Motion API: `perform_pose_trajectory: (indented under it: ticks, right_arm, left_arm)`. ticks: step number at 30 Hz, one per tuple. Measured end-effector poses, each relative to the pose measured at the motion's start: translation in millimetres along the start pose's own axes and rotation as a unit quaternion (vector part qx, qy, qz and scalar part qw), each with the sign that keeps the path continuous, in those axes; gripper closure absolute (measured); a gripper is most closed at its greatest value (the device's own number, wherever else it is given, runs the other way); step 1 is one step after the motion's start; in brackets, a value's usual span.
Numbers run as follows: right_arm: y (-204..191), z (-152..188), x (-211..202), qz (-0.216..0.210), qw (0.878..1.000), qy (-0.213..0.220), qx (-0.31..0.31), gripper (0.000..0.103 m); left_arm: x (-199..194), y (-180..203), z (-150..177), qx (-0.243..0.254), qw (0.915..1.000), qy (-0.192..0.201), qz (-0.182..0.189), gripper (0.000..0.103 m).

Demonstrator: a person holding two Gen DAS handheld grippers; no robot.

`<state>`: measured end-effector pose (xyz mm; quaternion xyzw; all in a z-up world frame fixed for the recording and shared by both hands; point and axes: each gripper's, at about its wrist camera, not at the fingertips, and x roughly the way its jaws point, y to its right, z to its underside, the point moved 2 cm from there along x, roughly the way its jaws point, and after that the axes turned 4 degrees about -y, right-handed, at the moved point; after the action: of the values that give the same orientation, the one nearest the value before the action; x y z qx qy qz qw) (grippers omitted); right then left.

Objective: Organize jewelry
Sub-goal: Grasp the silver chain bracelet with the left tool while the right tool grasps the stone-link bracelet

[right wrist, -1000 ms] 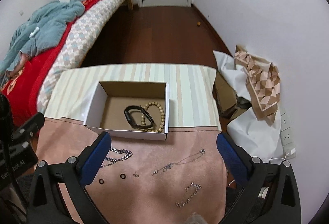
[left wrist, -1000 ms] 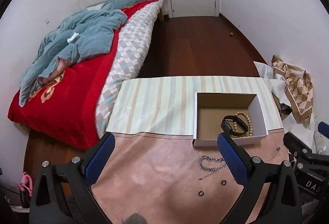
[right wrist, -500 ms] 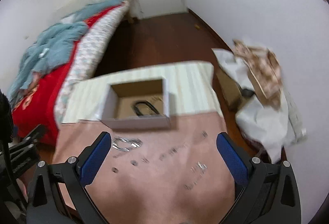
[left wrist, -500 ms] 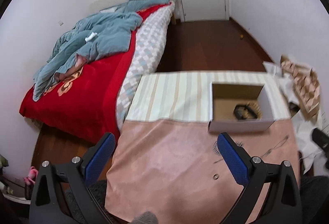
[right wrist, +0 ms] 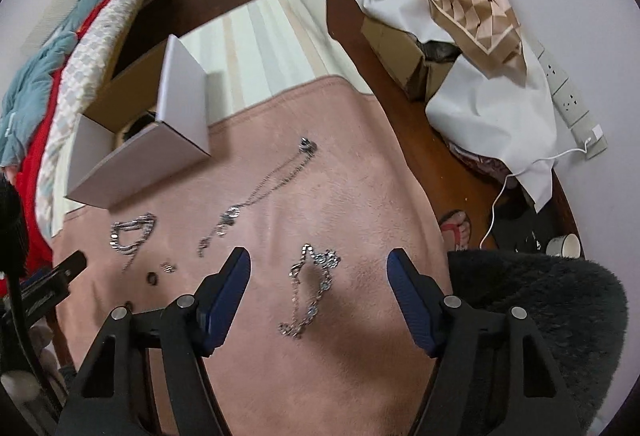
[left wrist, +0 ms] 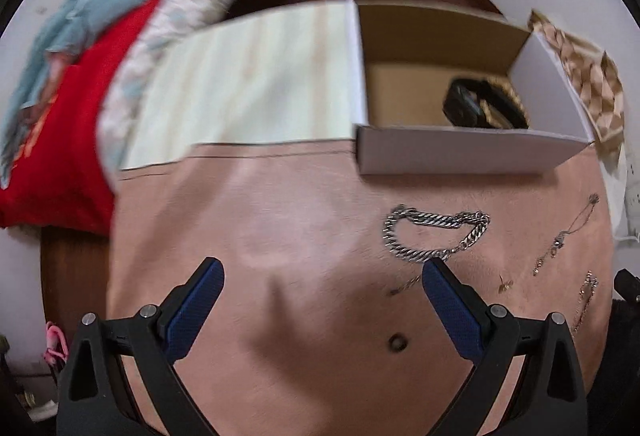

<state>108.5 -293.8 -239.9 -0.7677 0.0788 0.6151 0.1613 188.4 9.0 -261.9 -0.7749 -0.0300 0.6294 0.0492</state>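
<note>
Bracelet [right wrist: 310, 290] lies between the closing fingers of my right gripper [right wrist: 318, 268], untouched; my left gripper [left wrist: 320, 272] gapes empty near the chain [left wrist: 434, 234].

The open box [left wrist: 460, 152] stands at the far side of the table [left wrist: 280, 236], with a wristband [left wrist: 480, 108] inside it. Before the box lie a chain bracelet [left wrist: 436, 232], a ring [left wrist: 397, 342] nearer the camera, and a thin necklace [right wrist: 264, 188] to the right. A second chain [right wrist: 312, 288] lies nearest, between the right tongs [right wrist: 318, 272]. The bed [left wrist: 80, 96] stands left of the table.
</note>
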Motion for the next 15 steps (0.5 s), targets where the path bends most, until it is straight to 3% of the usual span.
perform_pose_trajectory:
  ticks: [6,8,11,12,15]
  right_arm:
    - [-2.4,-8.5,9.9,0.007,1.0,-0.003,-0.006,0.036]
    - [-3.9,-11.2,11.1,0.009,1.0,-0.001,-0.009,0.039]
    - [-4.3,-13.3,11.8,0.01,1.0,-0.001,-0.011,0.041]
    - [-3.2,-13.7,11.3,0.009,1.0,-0.001,-0.009,0.041]
    - [2.4,-14.4,7.3,0.006,1.0,0.002,0.001,0.042]
  left_arm:
    - [30.1,15.3,-15.0,-0.003,0.9992,-0.027,0.029,0.012]
    - [35.5,19.6,-15.9,-0.002,0.9988,-0.031,0.039,0.03]
    - [30.0,25.8,-17.4,0.004,0.9982,-0.011,0.058,0.065]
    - [27.3,29.4,-18.1,0.015,0.9981,-0.006,0.059,0.094]
    - [25.1,35.3,-15.1,0.029,0.9979,-0.008,0.058,0.098]
